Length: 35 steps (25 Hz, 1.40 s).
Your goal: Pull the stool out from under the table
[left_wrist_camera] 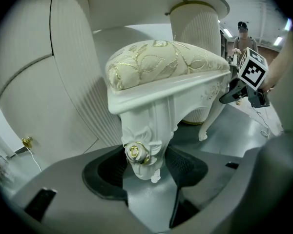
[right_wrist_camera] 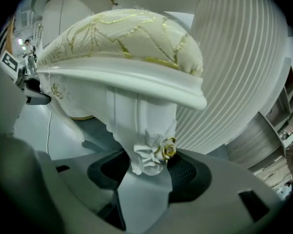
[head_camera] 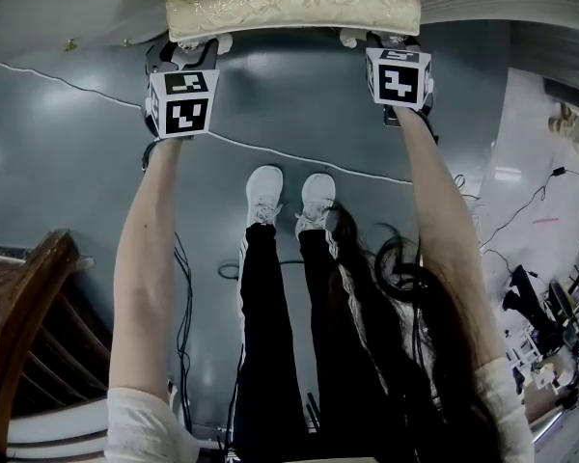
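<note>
The stool [head_camera: 289, 3] has a cream cushion with gold embroidery and white carved legs; it stands at the top of the head view on the grey floor. My left gripper [head_camera: 185, 54] is at its near left leg and my right gripper [head_camera: 394, 46] at its near right leg. In the left gripper view, the left gripper [left_wrist_camera: 144, 167] has its dark pads closed against the rose-carved leg [left_wrist_camera: 146, 130]. In the right gripper view, the right gripper [right_wrist_camera: 146, 172] clasps the other leg [right_wrist_camera: 141, 130] the same way. The cushion [right_wrist_camera: 122, 38] rises above both.
Ribbed white table pedestals [left_wrist_camera: 73, 72] [right_wrist_camera: 239, 67] stand close on either side of the stool. The person's white shoes [head_camera: 289, 201] stand just behind the grippers. Cables [head_camera: 299, 157] cross the floor, a wooden chair [head_camera: 29, 326] is at lower left, and equipment [head_camera: 550, 326] clutters the right.
</note>
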Available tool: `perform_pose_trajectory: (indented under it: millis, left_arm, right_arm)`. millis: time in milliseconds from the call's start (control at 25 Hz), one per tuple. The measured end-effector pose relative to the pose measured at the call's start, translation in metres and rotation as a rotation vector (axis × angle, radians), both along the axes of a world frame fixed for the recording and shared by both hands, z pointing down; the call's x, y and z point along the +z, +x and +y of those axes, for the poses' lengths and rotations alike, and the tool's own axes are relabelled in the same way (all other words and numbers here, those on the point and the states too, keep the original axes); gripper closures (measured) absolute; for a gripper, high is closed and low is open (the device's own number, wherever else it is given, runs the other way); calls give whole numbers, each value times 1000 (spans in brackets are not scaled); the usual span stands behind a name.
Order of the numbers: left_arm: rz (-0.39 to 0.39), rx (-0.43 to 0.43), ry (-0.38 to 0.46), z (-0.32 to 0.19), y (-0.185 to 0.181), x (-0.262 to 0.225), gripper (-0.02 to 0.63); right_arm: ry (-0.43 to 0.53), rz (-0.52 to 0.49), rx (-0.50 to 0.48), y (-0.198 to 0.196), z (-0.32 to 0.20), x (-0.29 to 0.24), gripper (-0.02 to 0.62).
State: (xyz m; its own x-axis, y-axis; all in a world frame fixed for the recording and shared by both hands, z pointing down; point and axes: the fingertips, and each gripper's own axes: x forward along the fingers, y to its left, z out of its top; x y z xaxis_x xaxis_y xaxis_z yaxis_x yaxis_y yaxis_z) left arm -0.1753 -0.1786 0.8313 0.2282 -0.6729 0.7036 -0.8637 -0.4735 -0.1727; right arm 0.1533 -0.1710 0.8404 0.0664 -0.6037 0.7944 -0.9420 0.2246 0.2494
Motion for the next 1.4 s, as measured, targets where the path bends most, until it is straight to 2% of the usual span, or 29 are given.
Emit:
perform_pose_trajectory:
  millis: [160,320,480,640,840,1120,1400]
  left_arm:
    - [30,-47,-10,8,2,8,346]
    - [75,-98,21,16,8,1,347]
    - [35,-88,-16,26,-2,-7,347]
    - [39,-114,-31,31,7,10,347]
    - [20,-78,-47,30,6,14,347]
    - [-18,-36,-97,52,3,8,347]
    - [-37,10,-134,9,-3,-1,347]
  right_arm:
    - [-12,18,-24,2,-19,11,337]
    - [-48,53,-63,6,-37,0,336]
    - [-76,21,-44,-3,-25,1,336]
    - [-76,34,-59,4,-27,8,336]
    - [-70,37,-38,5,-14,9,337]
    - [-92,18,3,3,30,5,337]
    - [-141,11,57,-2,9,-2,337]
